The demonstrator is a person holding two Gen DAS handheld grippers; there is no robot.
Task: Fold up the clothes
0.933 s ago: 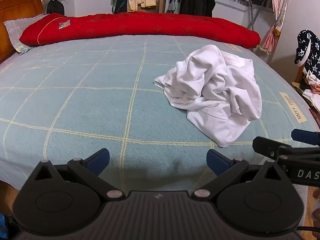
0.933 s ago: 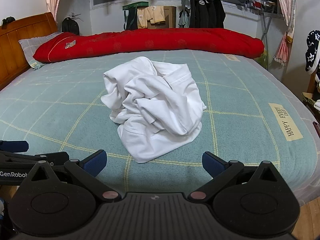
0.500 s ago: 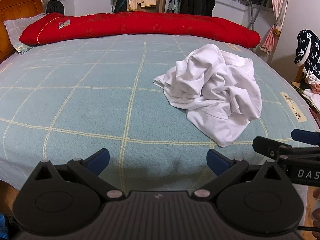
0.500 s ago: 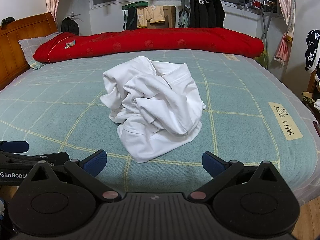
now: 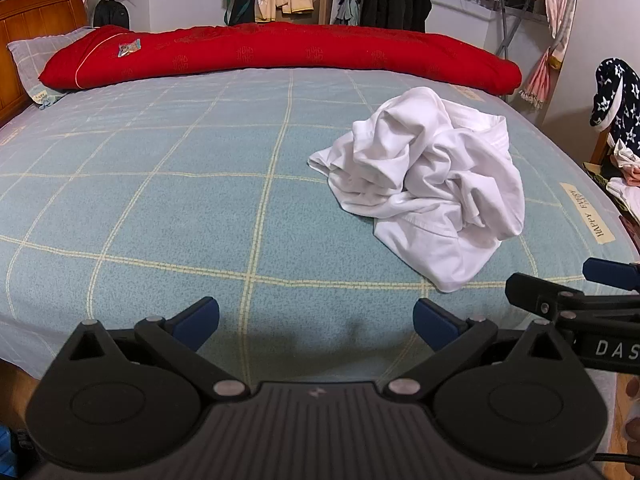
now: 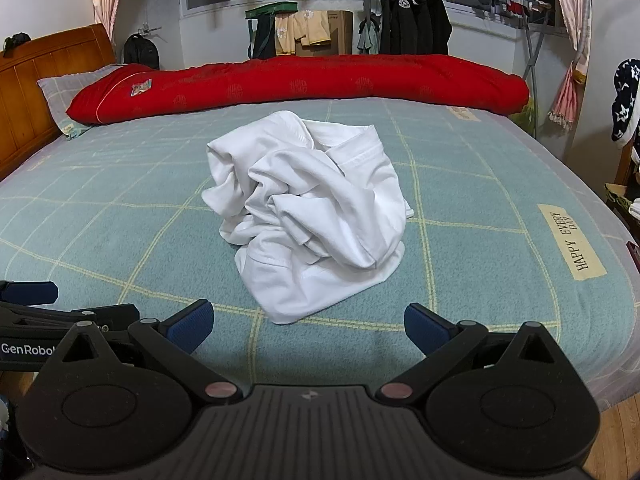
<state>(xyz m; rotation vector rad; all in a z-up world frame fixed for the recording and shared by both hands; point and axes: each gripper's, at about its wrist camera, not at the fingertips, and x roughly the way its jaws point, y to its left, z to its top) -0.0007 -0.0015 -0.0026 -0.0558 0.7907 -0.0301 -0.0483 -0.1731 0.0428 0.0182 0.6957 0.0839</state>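
A crumpled white garment (image 5: 432,188) lies in a heap on the blue checked bed cover (image 5: 180,200), right of centre in the left wrist view. In the right wrist view the garment (image 6: 312,216) lies straight ahead, its near hem just beyond the fingertips. My left gripper (image 5: 316,320) is open and empty, low over the bed's near edge, with the garment ahead to its right. My right gripper (image 6: 308,324) is open and empty, facing the garment. The right gripper also shows at the right edge of the left wrist view (image 5: 580,292), and the left gripper at the left edge of the right wrist view (image 6: 60,312).
A long red rolled quilt (image 6: 300,80) lies across the far side of the bed. A pillow (image 6: 68,88) and wooden headboard (image 6: 36,92) stand at the far left. Hanging clothes (image 6: 412,20) and a drying rack are behind. A "HAPPY EVERY DAY" label (image 6: 570,242) marks the cover's right side.
Both views have shifted only slightly. The garment has not moved and both grippers stay open.
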